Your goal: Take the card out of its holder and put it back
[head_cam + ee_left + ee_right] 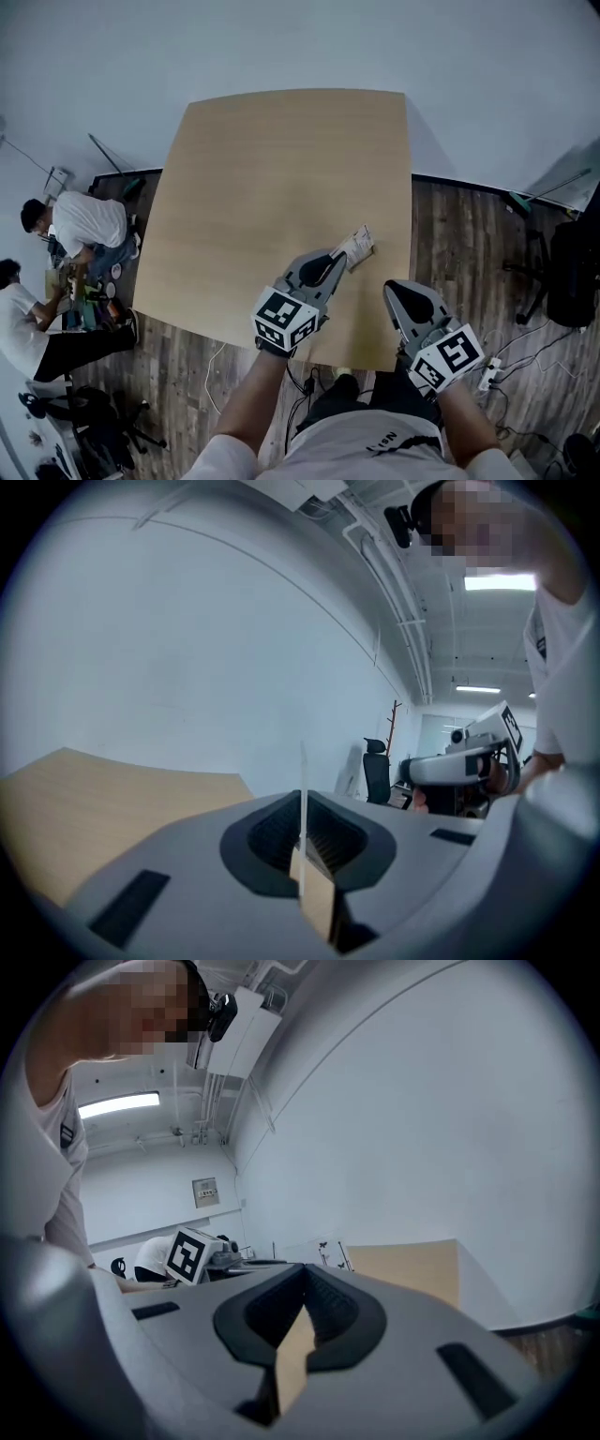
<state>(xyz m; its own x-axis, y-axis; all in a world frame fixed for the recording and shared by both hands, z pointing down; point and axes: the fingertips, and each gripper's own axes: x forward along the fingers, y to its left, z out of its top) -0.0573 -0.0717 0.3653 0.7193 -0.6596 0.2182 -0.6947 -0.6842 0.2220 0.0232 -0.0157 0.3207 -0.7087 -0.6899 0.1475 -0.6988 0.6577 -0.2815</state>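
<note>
The card (359, 245) sits pinched edge-on in the shut jaws of the left hand-held gripper (339, 259), sticking out ahead of its tips, low over the tabletop (281, 169). I cannot tell whether its holder is on it. It looks thin, light and flexible, likely slick, so a hold near one edge leaves the rest free. The right hand-held gripper (394, 287), just right of the left one, has its jaws together on nothing. Ahead lies only bare tabletop; two people (80, 225) sit well off to the left.
</note>
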